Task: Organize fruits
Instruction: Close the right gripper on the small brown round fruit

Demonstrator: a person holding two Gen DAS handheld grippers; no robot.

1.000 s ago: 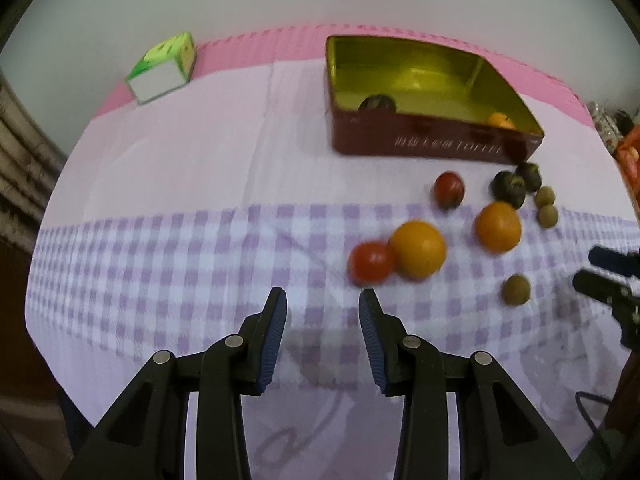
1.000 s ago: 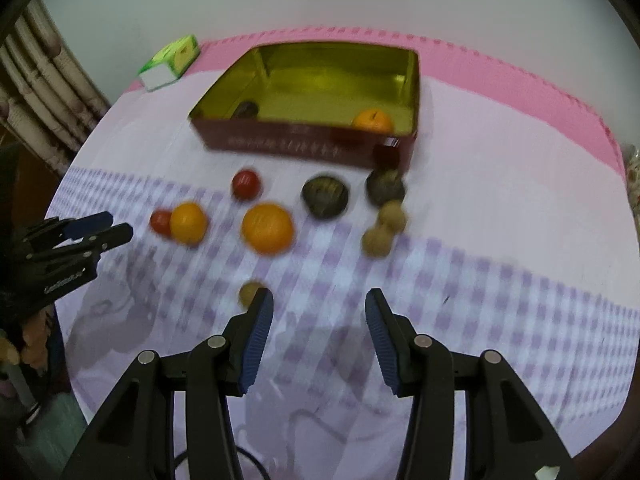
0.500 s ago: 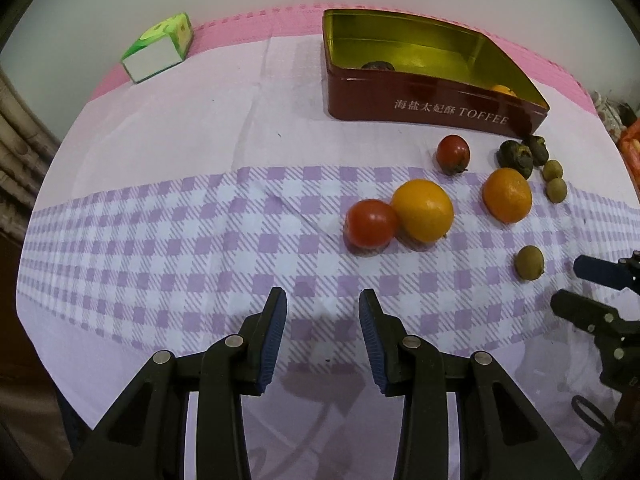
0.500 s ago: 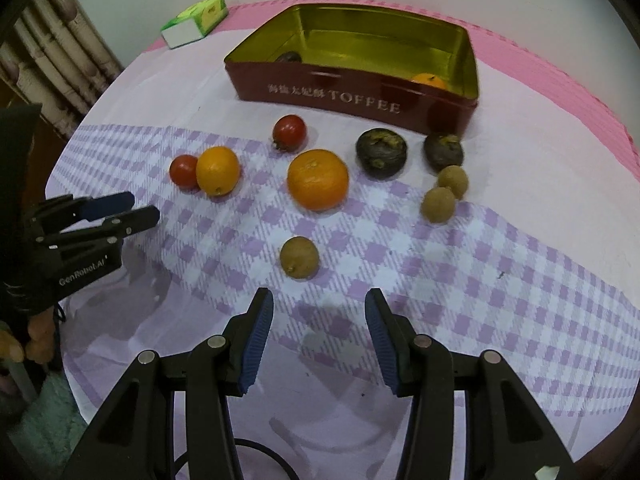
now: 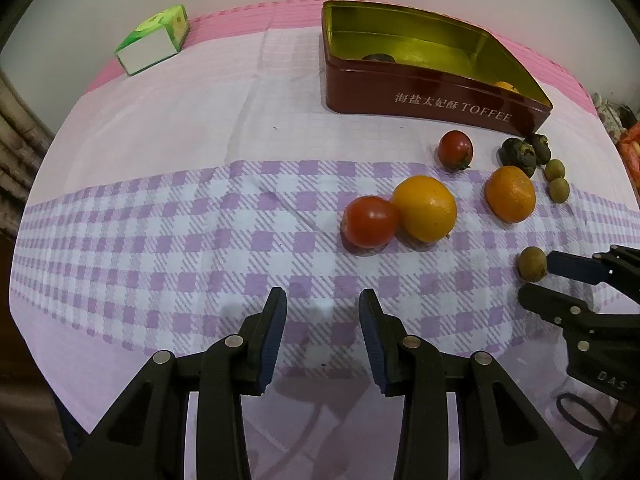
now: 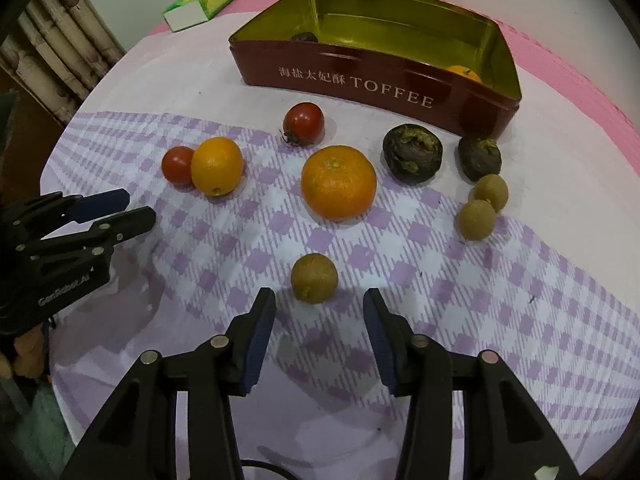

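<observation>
A green and white tissue box [image 5: 154, 38] lies at the far left corner of the table [image 5: 160, 128], which wears a cloth of pale pink with a lilac checked band. Bamboo-patterned wallpaper [image 6: 60, 48] shows beyond the table's left edge.

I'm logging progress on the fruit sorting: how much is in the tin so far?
Done: the toffee tin holds one orange and one dark fruit. In hand: nothing; the right claw, open, has been closing in front of a small brown fruit. Left: nine fruits on the cloth.
</observation>
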